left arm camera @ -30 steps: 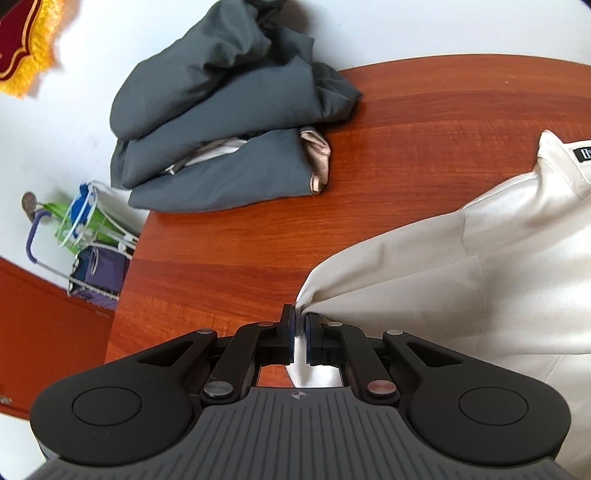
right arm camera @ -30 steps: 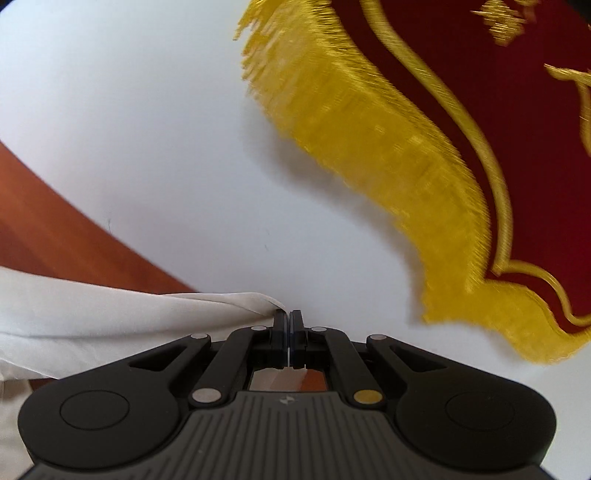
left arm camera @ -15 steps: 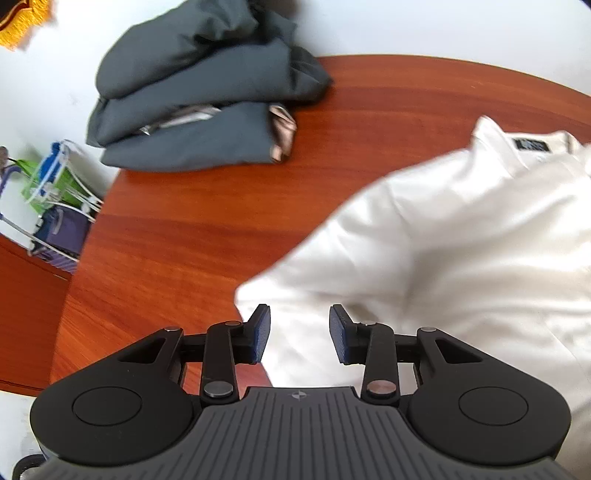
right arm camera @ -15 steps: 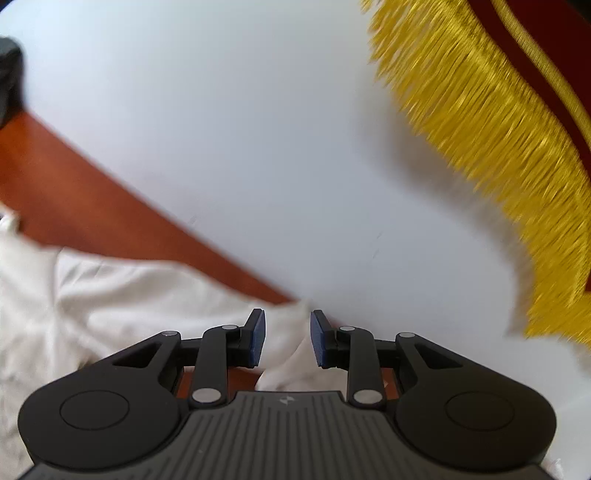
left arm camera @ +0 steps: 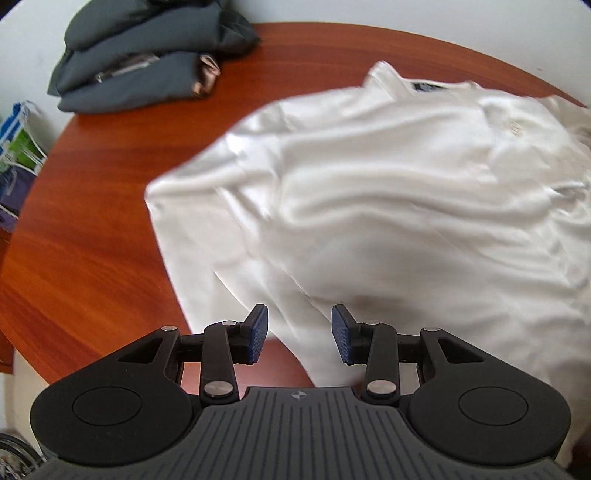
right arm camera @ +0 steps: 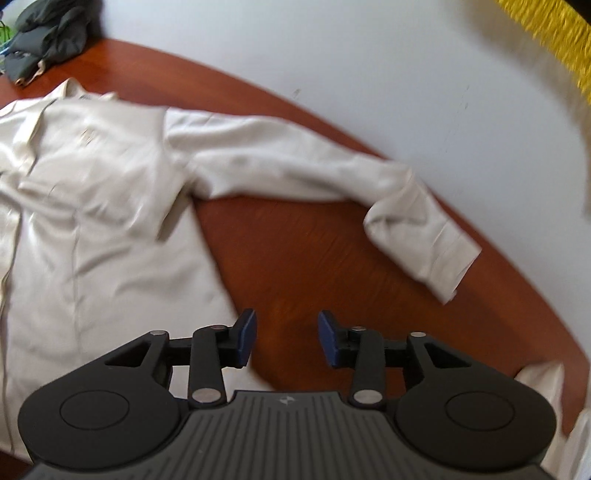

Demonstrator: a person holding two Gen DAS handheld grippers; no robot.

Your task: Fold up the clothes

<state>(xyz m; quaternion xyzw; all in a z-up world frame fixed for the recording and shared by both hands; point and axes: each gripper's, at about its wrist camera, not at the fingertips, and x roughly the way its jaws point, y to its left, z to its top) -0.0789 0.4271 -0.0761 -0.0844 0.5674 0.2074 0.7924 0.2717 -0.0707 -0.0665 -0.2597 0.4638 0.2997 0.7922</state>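
Now both grippers hang open above the table (left arm camera: 85,236), and neither has hold of anything. The left gripper (left arm camera: 299,338) points down over the lower edge of the white shirt (left arm camera: 388,206); its jaws have just been opening, the blue pads stand apart, and the cloth lies below the gap, not pinched. The right gripper (right arm camera: 286,338) points down at bare wood just beside the shirt's side edge; its jaws have likewise just been opening, and nothing is between them.

The shirt lies spread on the reddish-brown wooden table, rumpled in soft folds, collar (left arm camera: 424,85) toward the far edge with a dark label inside it. In the right wrist view one sleeve (right arm camera: 314,173) stretches out sideways from the shoulder, bends near the table's rim, and its cuff (right arm camera: 443,266) lies turned back toward the gripper. Bare wood shows between that sleeve and the body of the shirt. A further bit of pale cloth (right arm camera: 546,380) shows at the lower right of that view; I cannot tell what it belongs to.

At the far left corner of the table sits a stack of folded grey clothes (left arm camera: 147,59), well apart from the shirt. Beyond the table is a white wall (right arm camera: 369,66), with yellow fringe (right arm camera: 554,33) blurred at the top right.
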